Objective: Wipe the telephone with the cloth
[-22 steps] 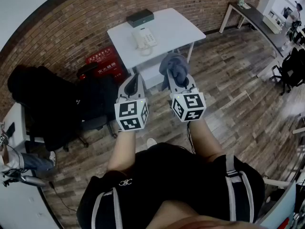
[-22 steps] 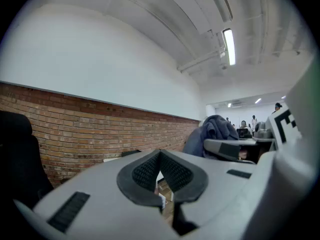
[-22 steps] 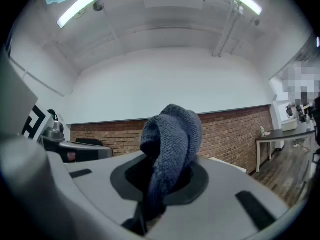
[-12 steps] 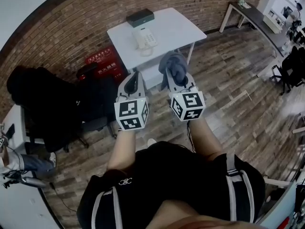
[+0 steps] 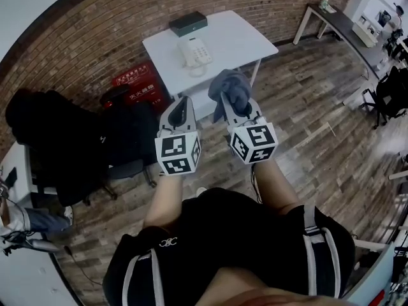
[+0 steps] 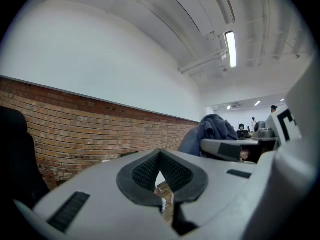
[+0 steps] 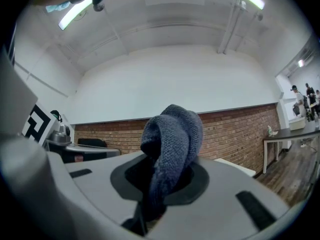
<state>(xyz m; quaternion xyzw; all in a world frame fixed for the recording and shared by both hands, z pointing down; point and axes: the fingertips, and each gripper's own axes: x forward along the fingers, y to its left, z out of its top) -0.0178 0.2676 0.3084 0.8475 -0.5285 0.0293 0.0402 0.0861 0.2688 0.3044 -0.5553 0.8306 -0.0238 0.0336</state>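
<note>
1. Left gripper [image 5: 180, 104] and right gripper [image 5: 233, 102] held out level, side by side, well short of the white table [image 5: 236, 37].
2. Left jaws together, nothing between.
3. Right jaws clamped on the grey-blue cloth [image 5: 231, 87], bunched above them.
4. White telephone [image 5: 194, 51] on the table, near a dark box [image 5: 187, 23].

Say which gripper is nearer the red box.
Left. The left gripper hangs right of the red box; the right gripper, clamping the cloth, is farther right.
</note>
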